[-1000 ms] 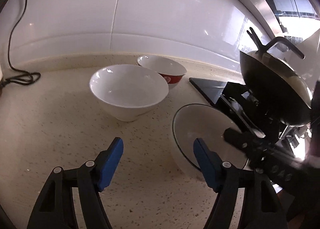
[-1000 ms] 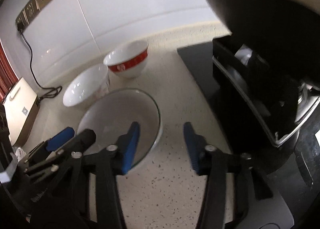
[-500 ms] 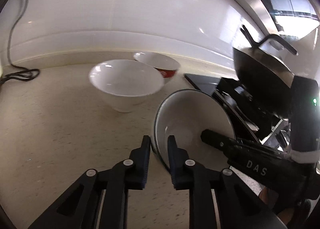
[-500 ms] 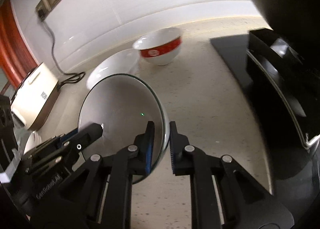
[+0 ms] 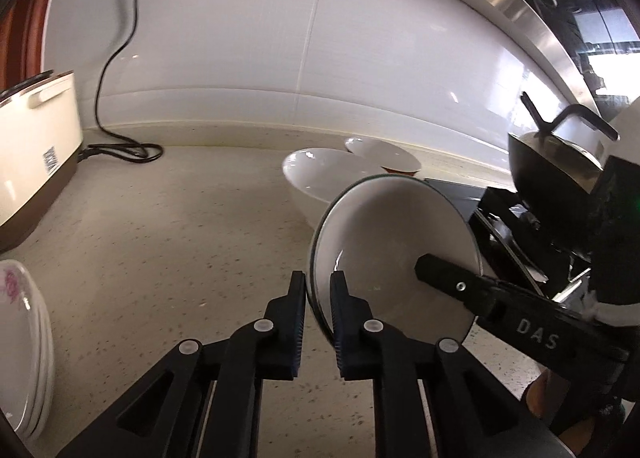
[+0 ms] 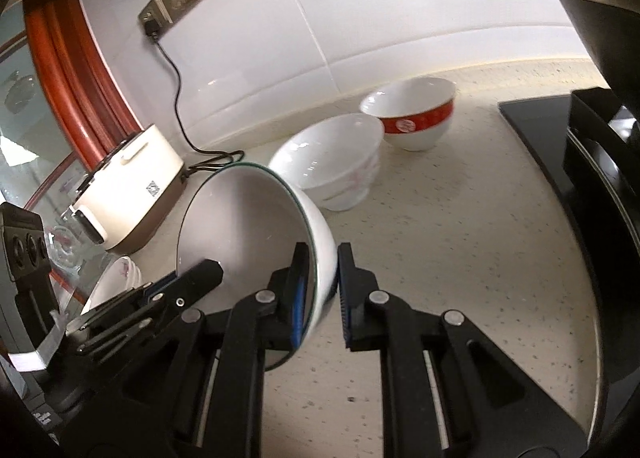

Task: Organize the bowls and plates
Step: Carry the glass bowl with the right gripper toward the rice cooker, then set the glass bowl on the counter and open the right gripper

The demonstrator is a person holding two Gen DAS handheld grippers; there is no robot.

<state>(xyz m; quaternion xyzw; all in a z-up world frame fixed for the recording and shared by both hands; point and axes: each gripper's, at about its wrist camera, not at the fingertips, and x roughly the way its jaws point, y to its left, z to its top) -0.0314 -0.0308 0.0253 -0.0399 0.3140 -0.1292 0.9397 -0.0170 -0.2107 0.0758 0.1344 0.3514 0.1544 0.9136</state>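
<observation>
Both grippers hold one white bowl with a thin green rim, lifted off the counter and tilted on its side. My left gripper is shut on its near rim. My right gripper is shut on the opposite rim of the same bowl. A plain white bowl stands on the counter behind it. A red-banded white bowl stands further back by the wall. A stack of flowered plates lies at the left.
A cream appliance with a black cord stands at the left by the wall. A black wok sits on a black stove at the right. The speckled counter lies below.
Both grippers closed on the green-rimmed bowl's rims and lifted it off the counter, tilting it up and carrying it leftward. The appliance and plate stack have come into view.
</observation>
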